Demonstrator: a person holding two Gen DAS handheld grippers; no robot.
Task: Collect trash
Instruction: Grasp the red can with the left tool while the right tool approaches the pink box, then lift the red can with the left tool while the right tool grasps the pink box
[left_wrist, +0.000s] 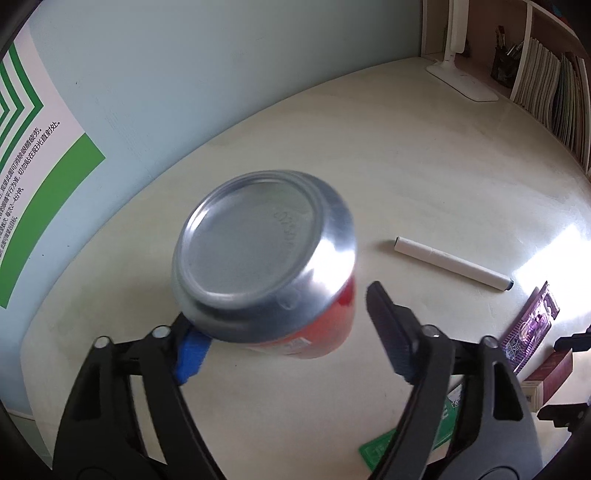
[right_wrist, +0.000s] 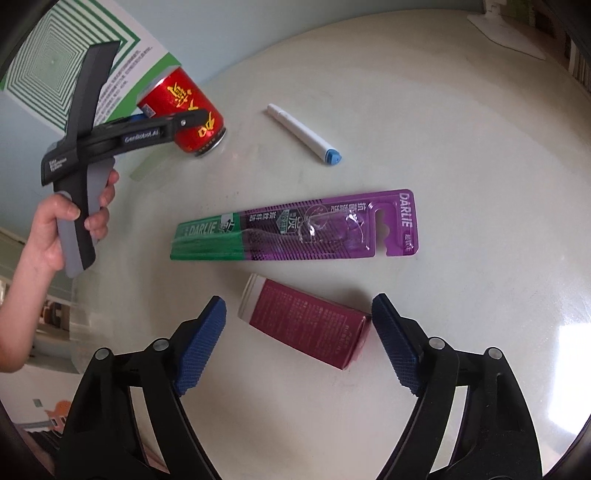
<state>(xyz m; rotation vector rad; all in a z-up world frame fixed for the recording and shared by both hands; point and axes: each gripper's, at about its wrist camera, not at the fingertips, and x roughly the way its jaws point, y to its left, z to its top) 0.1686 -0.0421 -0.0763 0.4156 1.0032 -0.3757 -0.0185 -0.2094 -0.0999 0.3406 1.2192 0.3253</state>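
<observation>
A red drink can (left_wrist: 273, 266) tilts with its silver base toward me, between the fingers of my left gripper (left_wrist: 280, 306). The left blue pad (left_wrist: 192, 350) touches the can; the right pad (left_wrist: 391, 332) stands a small gap away. From the right wrist view the can (right_wrist: 184, 107) leans on the table, with a left-gripper finger (right_wrist: 184, 123) across it. My right gripper (right_wrist: 299, 306) is open around a maroon box (right_wrist: 303, 321) lying flat, its right pad (right_wrist: 391, 343) at the box's end. An empty purple-green toothbrush pack (right_wrist: 295, 230) lies beyond it.
A white marker (right_wrist: 303, 133) lies on the pale table (right_wrist: 461, 166) past the toothbrush pack. A person's hand (right_wrist: 55, 221) holds the left gripper's handle. A white lamp base (left_wrist: 461, 79) and a bookshelf (left_wrist: 546, 85) stand at the back right. A green poster (left_wrist: 37, 147) is on the wall.
</observation>
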